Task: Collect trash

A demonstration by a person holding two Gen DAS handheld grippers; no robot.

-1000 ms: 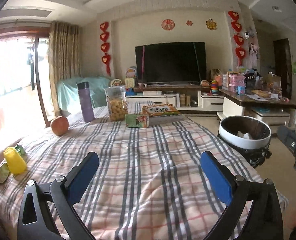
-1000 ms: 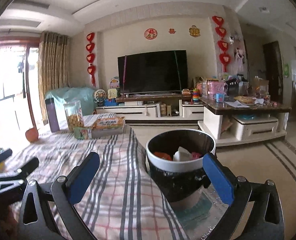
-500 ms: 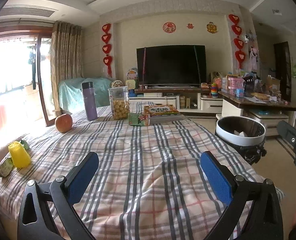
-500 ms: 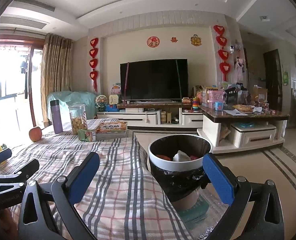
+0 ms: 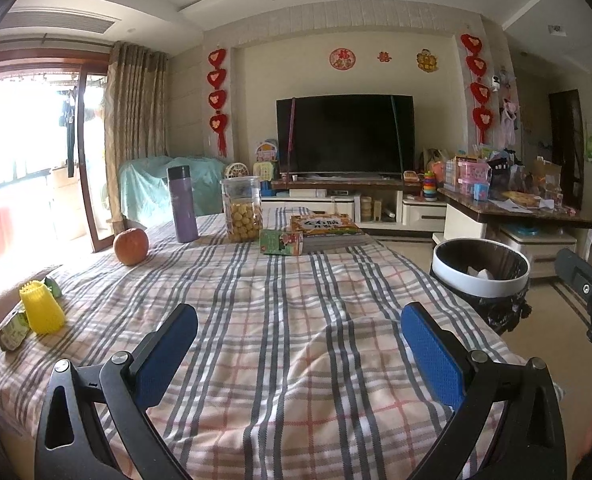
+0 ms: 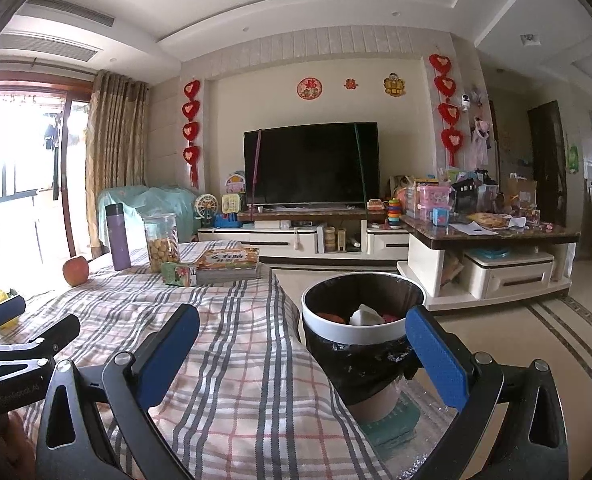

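Note:
A white-rimmed trash bin (image 5: 482, 270) with a black liner stands on the floor right of the table; in the right wrist view (image 6: 362, 330) it holds white paper and red scraps. My left gripper (image 5: 298, 344) is open and empty above the plaid tablecloth (image 5: 279, 320). My right gripper (image 6: 302, 346) is open and empty, between the table edge and the bin. A yellow cup-like piece (image 5: 41, 310) and green wrappers (image 5: 13, 330) lie at the table's left edge. The left gripper also shows in the right wrist view (image 6: 11, 328).
On the far side of the table stand an apple (image 5: 131, 246), a purple flask (image 5: 181, 210), a snack jar (image 5: 243, 210), a small green box (image 5: 281, 242) and a stack of books (image 5: 328, 228). A cluttered side counter (image 6: 488, 232) stands behind the bin.
Both grippers have risen and levelled, so both views look more across the room than down. Both stay open and empty. Nothing on the table has moved.

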